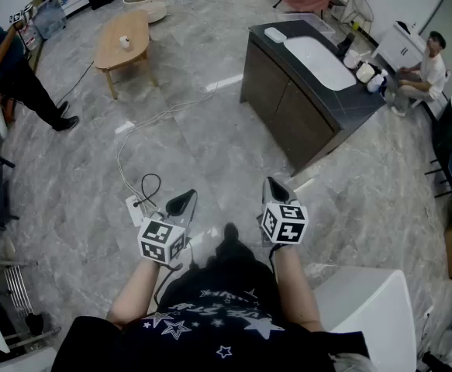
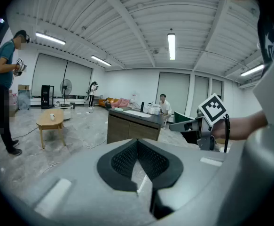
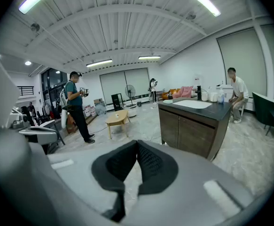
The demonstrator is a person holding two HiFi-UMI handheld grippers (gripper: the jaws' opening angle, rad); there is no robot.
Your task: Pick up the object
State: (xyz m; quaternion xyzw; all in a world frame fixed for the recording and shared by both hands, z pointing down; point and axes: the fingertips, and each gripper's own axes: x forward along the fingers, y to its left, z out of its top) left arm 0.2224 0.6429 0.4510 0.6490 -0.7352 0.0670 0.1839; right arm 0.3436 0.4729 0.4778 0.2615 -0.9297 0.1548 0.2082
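While held over the grey marble-patterned floor (image 1: 210, 142), the left tool (image 1: 182, 202) and the right tool (image 1: 275, 189) each have jaws pressed together, empty.

Dark counter (image 1: 288, 107), wooden coffee table (image 1: 111, 51)

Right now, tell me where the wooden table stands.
Head view, upper left: the wooden table stands between the standing person and the dark counter.
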